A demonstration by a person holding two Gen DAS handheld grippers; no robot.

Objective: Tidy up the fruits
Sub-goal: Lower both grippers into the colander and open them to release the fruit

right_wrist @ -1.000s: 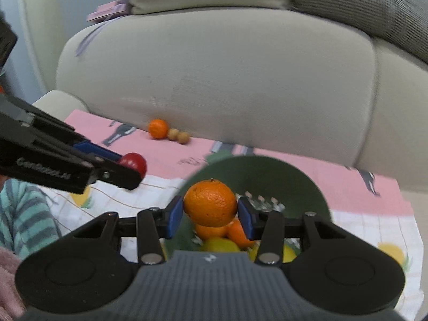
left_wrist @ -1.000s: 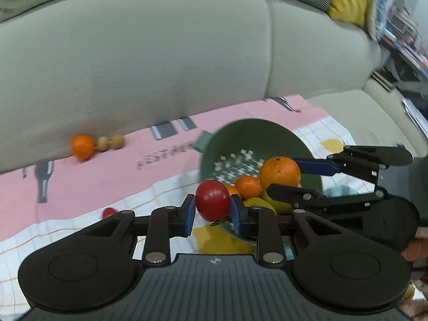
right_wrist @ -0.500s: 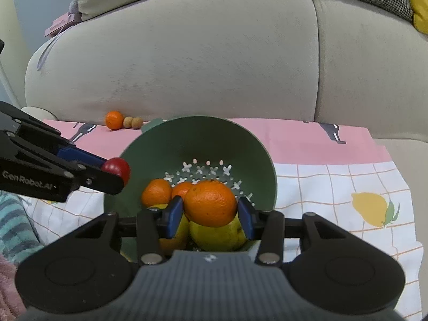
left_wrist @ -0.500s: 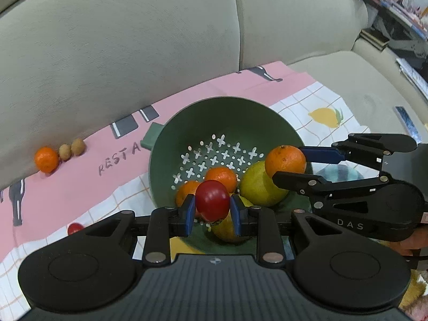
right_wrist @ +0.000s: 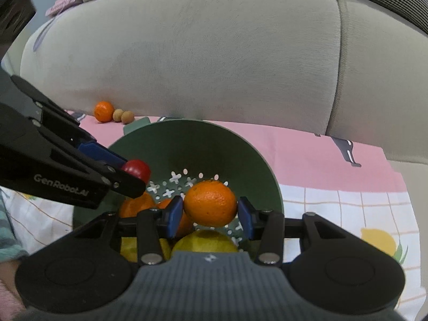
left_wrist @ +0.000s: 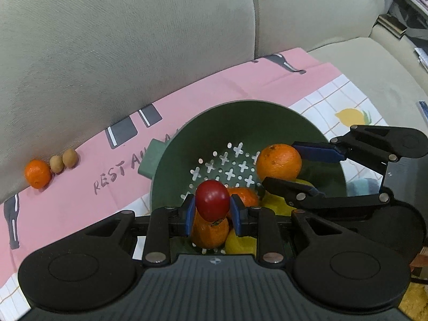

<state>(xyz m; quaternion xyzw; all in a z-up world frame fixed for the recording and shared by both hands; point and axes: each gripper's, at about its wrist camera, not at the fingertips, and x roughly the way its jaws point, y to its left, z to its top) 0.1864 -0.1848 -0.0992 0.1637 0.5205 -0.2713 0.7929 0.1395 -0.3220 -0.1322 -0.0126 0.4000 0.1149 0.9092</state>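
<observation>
My left gripper (left_wrist: 212,208) is shut on a red tomato (left_wrist: 212,199) and holds it over the near left part of a green colander (left_wrist: 248,117). My right gripper (right_wrist: 210,211) is shut on an orange (right_wrist: 210,203) above the colander (right_wrist: 187,136); the orange also shows in the left wrist view (left_wrist: 278,161). Inside the colander lie more oranges (left_wrist: 211,231) and yellow lemons (right_wrist: 204,240). The tomato also shows in the right wrist view (right_wrist: 137,169).
The colander sits on a pink and white cloth (left_wrist: 80,195) on a beige sofa (left_wrist: 133,40). A small orange (left_wrist: 37,174) and two brown nuts (left_wrist: 64,160) lie at the foot of the sofa back on the left.
Both grippers have moved lower and closer over the colander with their fruits still held. The views have tilted down toward the bowl.
</observation>
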